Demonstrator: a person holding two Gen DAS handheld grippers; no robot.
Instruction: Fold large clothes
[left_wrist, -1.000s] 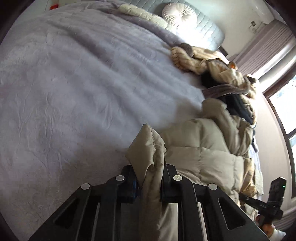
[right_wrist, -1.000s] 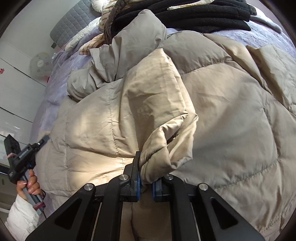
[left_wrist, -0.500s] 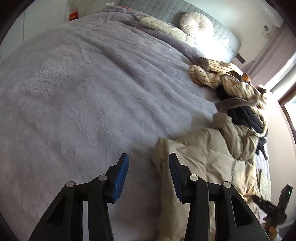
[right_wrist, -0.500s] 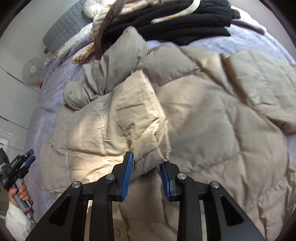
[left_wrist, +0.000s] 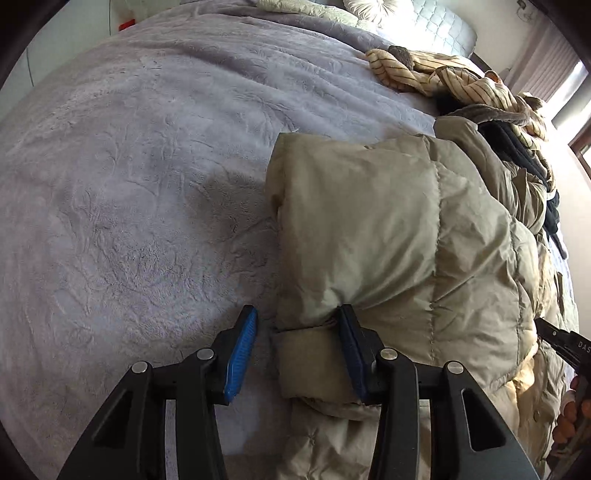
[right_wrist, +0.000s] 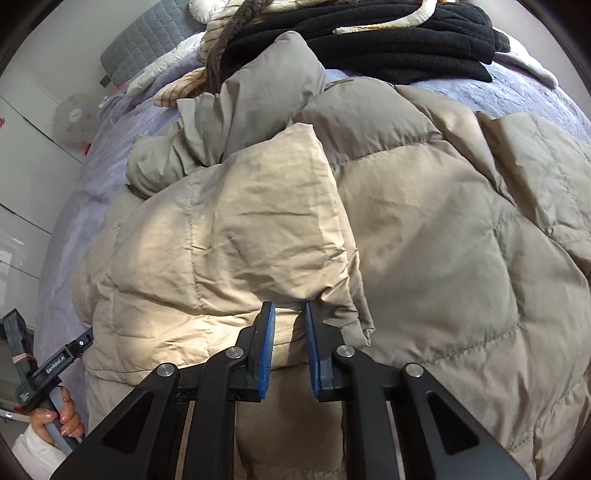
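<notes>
Both grippers stand apart: left gripper (left_wrist: 297, 354) straddles the folded edge of the puffer coat (left_wrist: 399, 236) on the grey bedspread (left_wrist: 129, 184), right gripper (right_wrist: 290, 349) over its middle; I'd pinch deep before folding again

One beige puffer jacket (right_wrist: 424, 229); two hand-held grippers: left (left_wrist: 297, 349), right (right_wrist: 290, 341).

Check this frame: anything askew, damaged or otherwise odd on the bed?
Nothing damaged or spilled. The beige coat lies partly folded, one sleeve laid across its body, its hood bunched at the top. Behind it, black clothes and a striped garment sit in a loose heap. Both grippers are open, holding nothing.
</notes>
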